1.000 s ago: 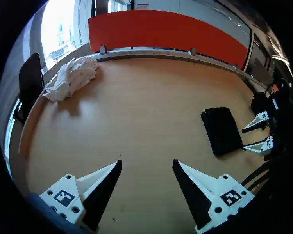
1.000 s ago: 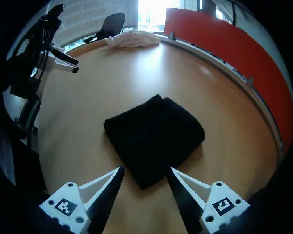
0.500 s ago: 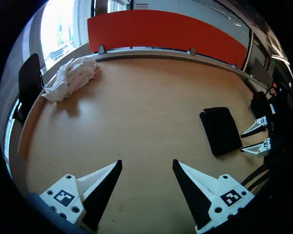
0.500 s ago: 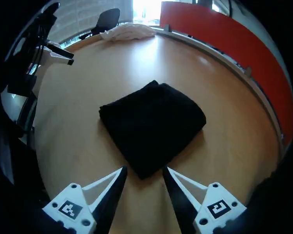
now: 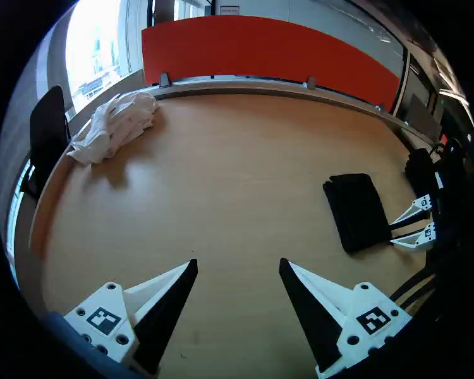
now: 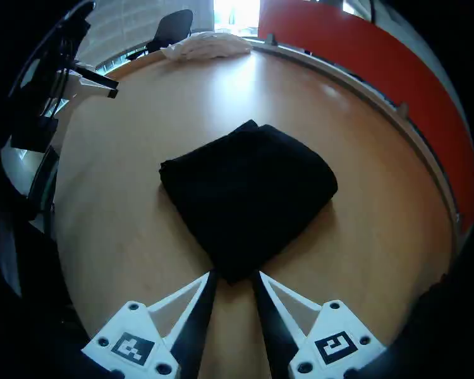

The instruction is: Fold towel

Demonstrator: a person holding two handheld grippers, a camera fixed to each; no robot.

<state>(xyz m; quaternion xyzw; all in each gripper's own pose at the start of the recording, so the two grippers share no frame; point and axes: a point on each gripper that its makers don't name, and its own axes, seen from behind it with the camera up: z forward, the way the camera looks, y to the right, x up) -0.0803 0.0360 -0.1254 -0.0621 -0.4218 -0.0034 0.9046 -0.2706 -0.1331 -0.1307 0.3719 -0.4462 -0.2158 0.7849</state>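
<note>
A black towel (image 6: 249, 189), folded into a thick rectangle, lies on the wooden table (image 6: 136, 132). My right gripper (image 6: 234, 281) has its fingers drawn in on the towel's near corner, which sits pinched between the tips. The left gripper view has the same towel (image 5: 358, 211) at the right, with the right gripper (image 5: 394, 232) at its near edge. My left gripper (image 5: 237, 268) hovers open over bare wood, far from the towel, with nothing between its fingers. From the right gripper view, the left gripper (image 6: 114, 88) is at the far left.
A crumpled white cloth (image 5: 115, 125) lies at the table's far left corner. An orange divider panel (image 5: 268, 50) runs along the far edge. A black chair (image 5: 47, 136) stands beyond the left edge. Dark equipment and cables (image 5: 449, 183) crowd the right side.
My right gripper's fingers have narrowed and moved forward onto the towel's near corner. The left gripper has stayed still.
</note>
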